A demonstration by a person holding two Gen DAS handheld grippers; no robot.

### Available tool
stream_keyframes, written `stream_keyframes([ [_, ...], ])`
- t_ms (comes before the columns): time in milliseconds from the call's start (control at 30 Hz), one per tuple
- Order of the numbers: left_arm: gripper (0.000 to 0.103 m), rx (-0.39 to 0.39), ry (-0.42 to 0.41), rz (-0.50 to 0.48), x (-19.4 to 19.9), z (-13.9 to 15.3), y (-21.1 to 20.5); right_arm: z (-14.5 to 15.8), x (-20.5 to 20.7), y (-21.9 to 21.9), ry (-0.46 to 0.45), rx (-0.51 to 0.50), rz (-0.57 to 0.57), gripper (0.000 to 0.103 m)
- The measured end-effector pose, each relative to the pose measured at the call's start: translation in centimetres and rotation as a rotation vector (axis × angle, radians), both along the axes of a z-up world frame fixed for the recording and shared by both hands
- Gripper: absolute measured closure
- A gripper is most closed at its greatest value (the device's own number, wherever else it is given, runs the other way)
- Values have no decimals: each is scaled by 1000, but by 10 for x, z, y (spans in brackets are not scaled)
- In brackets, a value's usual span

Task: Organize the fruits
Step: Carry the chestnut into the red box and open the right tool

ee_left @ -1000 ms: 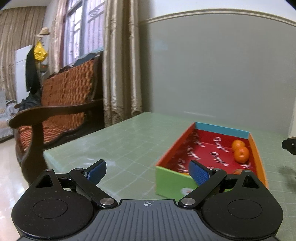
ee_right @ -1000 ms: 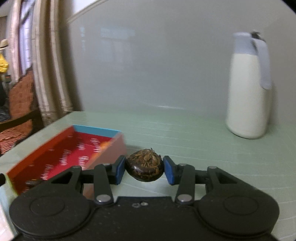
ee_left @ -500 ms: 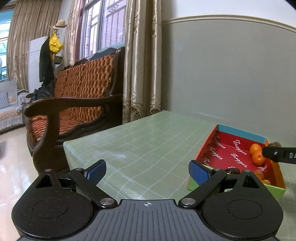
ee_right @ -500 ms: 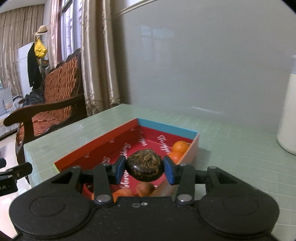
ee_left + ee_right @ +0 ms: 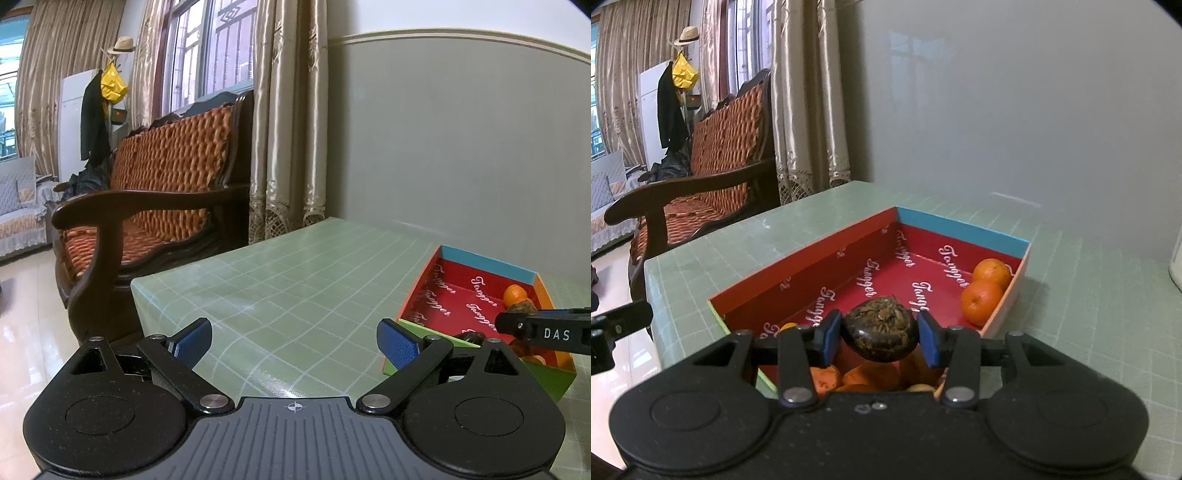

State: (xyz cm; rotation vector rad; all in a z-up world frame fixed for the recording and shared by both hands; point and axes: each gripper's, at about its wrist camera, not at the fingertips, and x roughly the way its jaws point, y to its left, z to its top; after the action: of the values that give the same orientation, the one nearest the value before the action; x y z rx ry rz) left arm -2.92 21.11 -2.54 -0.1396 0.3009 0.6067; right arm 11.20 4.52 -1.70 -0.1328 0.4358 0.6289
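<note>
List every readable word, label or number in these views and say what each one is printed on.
"Tangger": white script repeated over the red inside of the box, on its floor and walls.
"DAS": white capitals on the side of the right gripper, seen from the left wrist view; the rest is cut off at the frame edge.
Nothing else is legible.

I note a wooden bench point(image 5: 159, 206) with orange woven cushions left of the green gridded table point(image 5: 295, 280); beige curtains point(image 5: 291, 122), hat point(image 5: 123, 45), yellow bag point(image 5: 112, 85) behind.

Left claw point(image 5: 294, 341) agape; right claw point(image 5: 879, 335) clamped
</note>
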Motion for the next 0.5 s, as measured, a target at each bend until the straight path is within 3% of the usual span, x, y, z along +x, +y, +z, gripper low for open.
stream_keyframes([
  [167, 8, 0, 1, -4, 0, -1, -1, 4, -4, -3, -24, 13, 1, 58],
  [500, 7, 12, -2, -33, 3, 0, -12, 19, -18, -28, -82, 58, -50, 43],
])
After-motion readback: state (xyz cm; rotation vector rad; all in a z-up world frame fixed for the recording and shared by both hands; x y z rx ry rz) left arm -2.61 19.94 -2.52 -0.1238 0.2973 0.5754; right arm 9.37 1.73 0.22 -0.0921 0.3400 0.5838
